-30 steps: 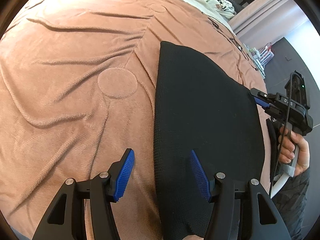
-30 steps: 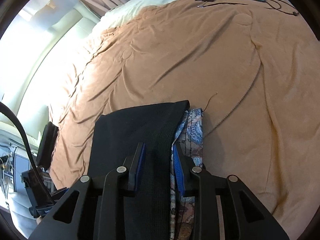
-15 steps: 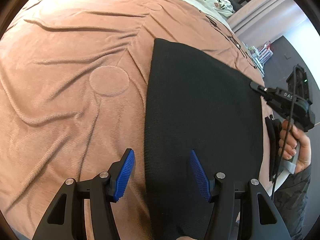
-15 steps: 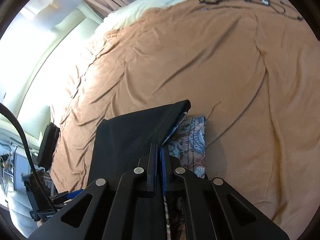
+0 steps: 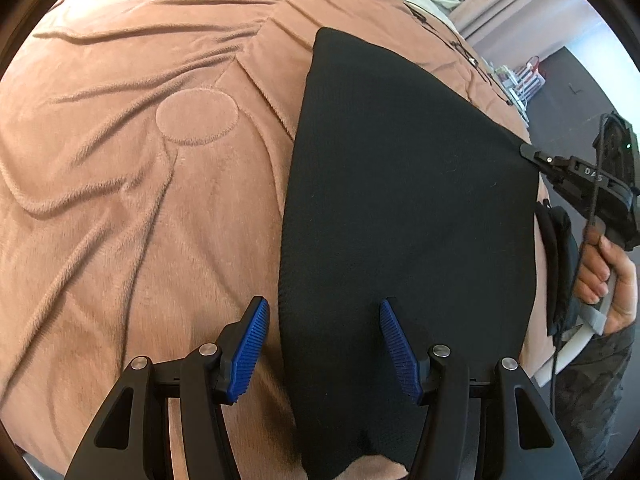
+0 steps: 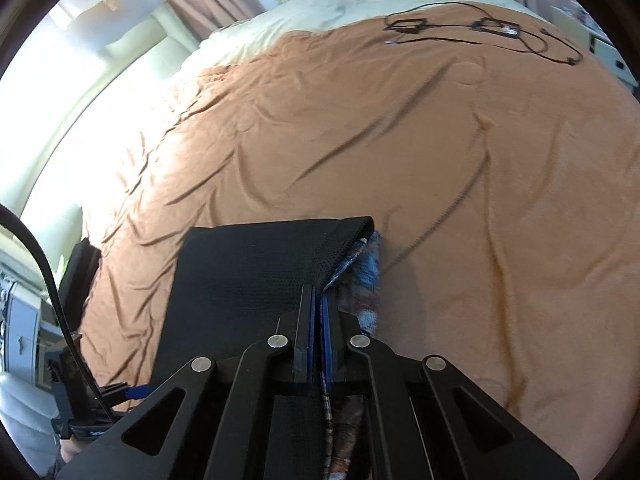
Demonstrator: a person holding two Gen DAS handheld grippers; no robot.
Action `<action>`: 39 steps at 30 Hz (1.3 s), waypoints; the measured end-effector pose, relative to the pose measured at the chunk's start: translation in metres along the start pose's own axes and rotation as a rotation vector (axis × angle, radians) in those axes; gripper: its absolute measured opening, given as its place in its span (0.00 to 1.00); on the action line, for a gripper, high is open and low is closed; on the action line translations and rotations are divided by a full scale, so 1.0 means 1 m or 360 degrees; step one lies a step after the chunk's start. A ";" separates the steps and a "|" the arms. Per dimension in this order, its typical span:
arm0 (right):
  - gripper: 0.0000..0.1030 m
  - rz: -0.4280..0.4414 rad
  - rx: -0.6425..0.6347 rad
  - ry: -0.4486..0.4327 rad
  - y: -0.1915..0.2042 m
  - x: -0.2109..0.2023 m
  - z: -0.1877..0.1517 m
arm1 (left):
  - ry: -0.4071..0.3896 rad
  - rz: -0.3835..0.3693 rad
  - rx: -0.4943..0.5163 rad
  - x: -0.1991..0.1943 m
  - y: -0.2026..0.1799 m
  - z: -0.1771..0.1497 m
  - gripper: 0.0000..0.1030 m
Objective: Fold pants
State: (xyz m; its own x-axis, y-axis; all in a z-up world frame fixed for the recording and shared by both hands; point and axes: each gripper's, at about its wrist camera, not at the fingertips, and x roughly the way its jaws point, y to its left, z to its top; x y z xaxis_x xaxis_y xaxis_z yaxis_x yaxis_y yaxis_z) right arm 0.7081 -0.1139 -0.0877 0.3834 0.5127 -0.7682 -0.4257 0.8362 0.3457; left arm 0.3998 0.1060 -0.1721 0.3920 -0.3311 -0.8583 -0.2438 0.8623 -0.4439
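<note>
- Pants (image 5: 404, 216): black knit, lying flat as a folded panel on the brown blanket (image 5: 132, 184) of the bed, near its edge closest to the person.
- Left gripper (image 5: 322, 350): fingers spread wide, nothing between the pads. It straddles the near-left edge of the pants: left finger (image 5: 250, 350) over bare blanket, right finger (image 5: 398, 354) over the black fabric. Can't tell if the tips touch cloth.
- Right gripper (image 6: 315, 336): fingers closed tight, blue pads nearly together, pinching the edge of the pants at the right-hand corner. Fabric runs straight into the gap between the pads.
- In the left wrist view, right gripper (image 5: 532, 156) sits at the far right corner of the panel, tip on the fabric edge; right hand (image 5: 604, 276) wraps the handle just below.
- Under the pinched corner: a blue patterned cloth (image 6: 364, 276), showing beside and below the black edge, right of the fingers.
- Black cables (image 6: 480, 32) lie on the blanket at the far end, well apart from the pants.
- Cream bedding (image 6: 360, 4) beyond the blanket, toward the head of the bed.
- Left gripper's body shows low left in the right wrist view, just beside the near edge of the pants.
</note>
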 end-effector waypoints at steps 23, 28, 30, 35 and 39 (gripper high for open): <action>0.05 -0.0091 0.0036 -0.0003 -0.001 0.002 -0.019 | 0.0053 -0.0215 -0.0072 -0.012 0.018 -0.037 0.39; 0.40 -0.0020 0.0065 -0.0005 -0.008 -0.021 -0.048 | 0.0045 -0.0231 -0.0071 -0.015 0.017 -0.041 0.39; 0.42 -0.0003 0.0080 -0.0005 -0.010 -0.026 -0.057 | 0.0047 -0.0234 -0.0076 -0.015 0.017 -0.041 0.39; 0.44 0.0084 0.0119 0.0012 -0.016 -0.039 -0.080 | 0.0037 -0.0236 -0.0091 -0.016 0.017 -0.043 0.39; 0.61 0.0110 0.0084 0.0027 -0.011 -0.046 -0.096 | 0.0028 -0.0228 -0.0094 -0.018 0.015 -0.044 0.39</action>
State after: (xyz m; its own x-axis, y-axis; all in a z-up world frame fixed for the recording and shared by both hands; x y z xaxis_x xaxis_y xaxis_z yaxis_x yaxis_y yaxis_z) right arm 0.6170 -0.1656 -0.1081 0.3404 0.5665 -0.7504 -0.4067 0.8083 0.4258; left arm 0.3506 0.1082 -0.1749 0.4109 -0.4564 -0.7892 -0.2386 0.7816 -0.5763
